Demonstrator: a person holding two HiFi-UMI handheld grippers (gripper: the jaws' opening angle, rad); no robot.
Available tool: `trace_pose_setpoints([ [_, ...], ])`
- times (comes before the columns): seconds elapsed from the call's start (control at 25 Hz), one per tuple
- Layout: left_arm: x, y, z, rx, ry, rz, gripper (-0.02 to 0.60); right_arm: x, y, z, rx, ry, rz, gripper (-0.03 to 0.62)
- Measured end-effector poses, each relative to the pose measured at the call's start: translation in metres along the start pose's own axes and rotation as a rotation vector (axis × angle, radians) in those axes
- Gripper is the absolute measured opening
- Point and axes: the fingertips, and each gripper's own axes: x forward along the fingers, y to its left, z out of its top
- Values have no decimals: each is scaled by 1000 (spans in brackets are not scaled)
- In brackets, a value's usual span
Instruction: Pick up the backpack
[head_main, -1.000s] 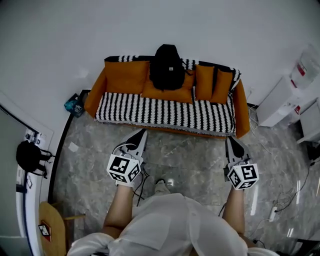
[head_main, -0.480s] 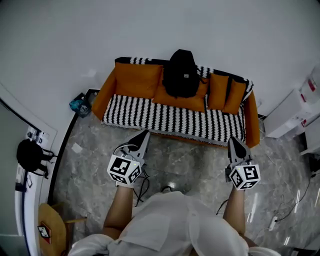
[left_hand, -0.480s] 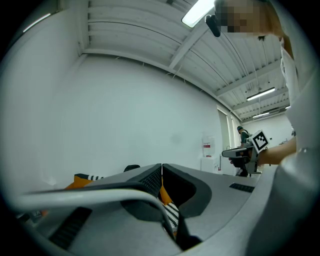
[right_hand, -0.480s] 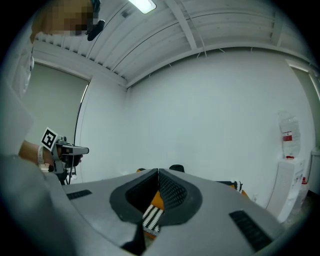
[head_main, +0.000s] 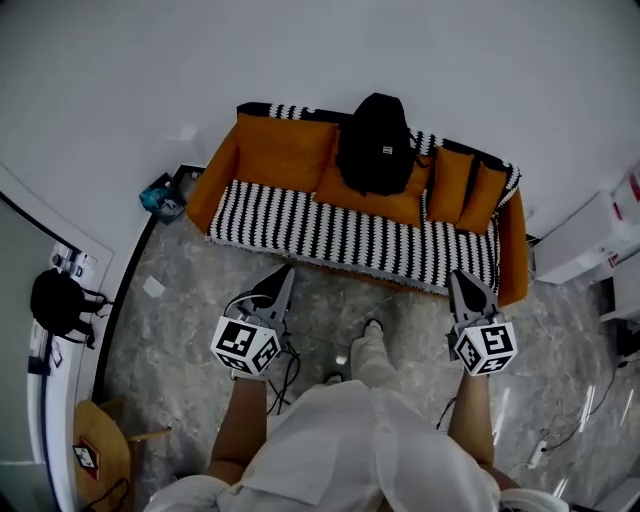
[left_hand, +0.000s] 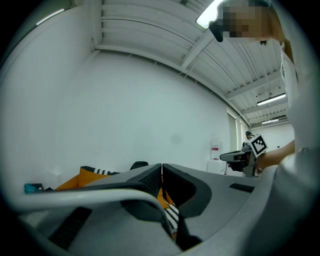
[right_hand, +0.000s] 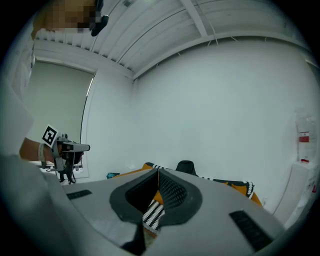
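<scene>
Far to the left of the left gripper (head_main: 286, 272), a black bag (head_main: 55, 305) hangs at the wall, and a wooden chair (head_main: 97, 447) stands behind it. A small teal thing (head_main: 160, 197) lies ahead and to the left of this gripper, just beside the left arm of the sofa (head_main: 300, 215). The jaws of the left gripper are pressed together and nothing is between them. The backpack (head_main: 378, 140) is well ahead, between the lines of the two grippers. It stands upright on the sofa seat and leans on the orange cushions (head_main: 285, 152) at the back. The person's foot (head_main: 370, 335) is on the floor between the grippers. The right gripper (head_main: 457, 276) is also closed and holds nothing. A white cabinet (head_main: 597, 235) stands to its right.
</scene>
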Motion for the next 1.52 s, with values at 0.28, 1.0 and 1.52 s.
trace_pose_setpoints([
  [0.28, 56, 23, 4, -8, -1, 23, 25, 66, -34, 2, -7, 10, 41, 18],
  [1.0, 238, 35, 31, -6, -27, 22, 25, 190, -161, 24, -28, 2, 117, 20],
  [1.52, 302, 60, 30, -9, -4, -15, 25, 242, -185, 23, -12, 22, 130, 20],
])
